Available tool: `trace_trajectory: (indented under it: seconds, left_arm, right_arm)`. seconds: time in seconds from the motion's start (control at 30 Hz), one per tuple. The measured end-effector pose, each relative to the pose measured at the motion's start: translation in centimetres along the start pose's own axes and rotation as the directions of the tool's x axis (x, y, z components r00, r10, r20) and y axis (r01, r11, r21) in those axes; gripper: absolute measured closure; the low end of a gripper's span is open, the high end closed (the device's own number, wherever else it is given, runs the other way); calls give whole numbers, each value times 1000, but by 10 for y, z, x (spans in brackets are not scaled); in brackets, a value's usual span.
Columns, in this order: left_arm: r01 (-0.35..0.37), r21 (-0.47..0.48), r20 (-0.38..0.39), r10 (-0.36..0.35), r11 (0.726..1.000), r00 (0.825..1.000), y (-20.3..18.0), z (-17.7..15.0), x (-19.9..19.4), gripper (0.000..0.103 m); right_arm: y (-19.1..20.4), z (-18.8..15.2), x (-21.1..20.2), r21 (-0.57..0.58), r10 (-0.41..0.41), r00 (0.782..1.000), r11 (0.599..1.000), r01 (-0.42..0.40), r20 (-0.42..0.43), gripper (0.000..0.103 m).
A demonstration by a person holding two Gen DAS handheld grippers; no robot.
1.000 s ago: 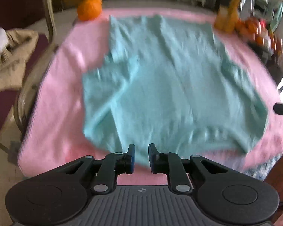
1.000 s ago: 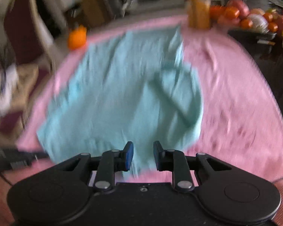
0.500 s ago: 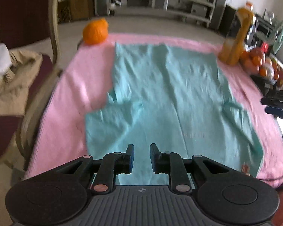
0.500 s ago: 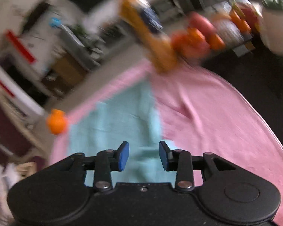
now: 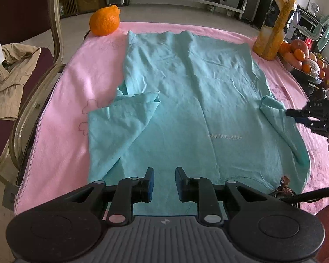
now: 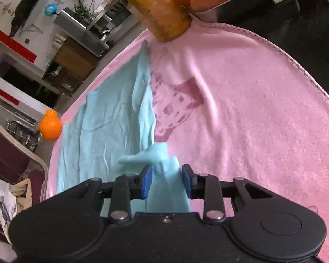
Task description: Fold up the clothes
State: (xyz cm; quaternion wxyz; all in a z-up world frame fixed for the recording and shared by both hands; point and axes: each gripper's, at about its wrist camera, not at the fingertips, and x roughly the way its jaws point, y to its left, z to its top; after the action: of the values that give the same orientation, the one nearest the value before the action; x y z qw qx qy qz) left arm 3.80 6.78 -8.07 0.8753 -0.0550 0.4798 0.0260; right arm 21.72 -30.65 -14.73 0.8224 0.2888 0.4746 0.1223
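Note:
A light blue T-shirt point(image 5: 186, 100) lies flat on a pink blanket point(image 5: 65, 114), collar end nearest me, its left sleeve point(image 5: 125, 114) folded in over the body. My left gripper point(image 5: 164, 184) is open and empty above the shirt's near edge. My right gripper point(image 6: 167, 180) is open with the bunched right sleeve point(image 6: 162, 166) lying between its fingers; it also shows in the left wrist view point(image 5: 296, 116) at the right sleeve point(image 5: 272, 107). The shirt also shows in the right wrist view point(image 6: 103, 120).
An orange fruit point(image 5: 104, 20) sits at the blanket's far left corner. An orange juice bottle point(image 5: 274, 19) stands at the far right, beside a fruit tray point(image 5: 304, 61). A chair point(image 5: 33, 65) with a beige garment stands left of the table.
My right gripper swung right and came down at the shirt's right sleeve, its jaws widening. My left gripper drew back slightly and steadied over the near edge.

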Motion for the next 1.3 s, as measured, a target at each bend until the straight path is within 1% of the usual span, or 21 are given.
trace_trajectory:
  seconds: [0.03,0.07,0.13,0.23,0.27,0.3,0.33,0.4,0.43,0.5,0.57,0.6,0.7,0.8,0.9,0.97,1.07,1.1,1.17,1.23,1.3]
  left_arm:
    - [-2,1,1,2,1000,1000,0,-1,-1,82]
    - [-4,2,1,4,1000,1000,-1,-2,-2,82]
    - [-11,5,7,11,1000,1000,-1,-4,-4,82]
    - [-20,5,16,19,1000,1000,-2,-7,-5,82]
    - [-21,6,18,21,1000,1000,-3,-9,-5,82]
    - [-22,9,19,22,1000,1000,-5,-11,-4,82]
    - [-24,14,18,23,1000,1000,-7,-13,-2,82]
    - [-23,23,5,23,999,1000,-10,-18,5,82]
    - [-23,27,-2,23,999,1000,-12,-20,8,82]
    - [-23,28,-16,24,999,1000,-15,-24,15,82]
    - [-30,27,-29,31,999,999,-16,-28,19,82]
    - [-33,26,-34,34,999,999,-16,-30,20,81]
    - [-42,19,-46,42,999,998,-13,-35,22,81]
    - [-47,1,-54,47,999,997,-6,-38,23,81]
    - [-41,-20,-40,40,999,998,3,-37,13,81]
    - [-30,-43,-10,29,999,1000,12,-33,-1,81]
    - [22,-74,59,-17,997,998,26,-23,-32,82]
    - [23,-73,73,-18,997,997,28,-23,-36,81]
    - [25,-69,99,-18,997,995,32,-21,-43,80]
    - [26,-65,125,-18,998,992,36,-19,-49,80]
    - [29,-93,92,-20,995,996,39,-24,-29,85]
  right_arm:
    - [0,-2,-2,-8,-10,1000,1000,10,17,93]
    - [1,-2,-6,-7,-14,999,1000,15,37,97]
    - [1,-4,-17,-1,5,995,1000,-5,97,100]
    - [2,-13,-43,8,-4,980,1000,3,200,100]
    - [0,-17,-52,21,-18,972,1000,13,235,100]
    - [-4,-23,-64,40,-42,957,999,32,287,100]
    - [-9,-30,-76,68,-75,940,996,56,334,100]
    - [-25,-45,-91,139,-163,903,983,117,397,100]
    - [-34,-50,-93,174,-212,890,973,153,403,100]
    - [-53,-57,-90,251,-291,881,946,207,372,101]
    - [-61,-61,-85,282,-344,870,926,251,354,101]
    - [-61,-63,-83,279,-364,861,920,274,354,101]
    - [-46,-68,-77,217,-424,822,905,367,379,101]
    - [-37,-63,-71,157,-434,838,901,404,330,99]
    - [-34,-63,-86,192,-400,854,915,354,332,97]
    - [-30,-68,-103,216,-349,881,932,291,320,95]
    - [-10,-69,-122,200,-242,938,960,195,246,88]
    - [-3,-69,-127,192,-204,954,968,163,218,87]
    - [16,-73,-135,138,-156,972,982,132,177,80]
    - [30,-77,-133,76,-120,982,991,110,144,77]
    - [37,-82,-120,27,-99,989,995,97,110,77]
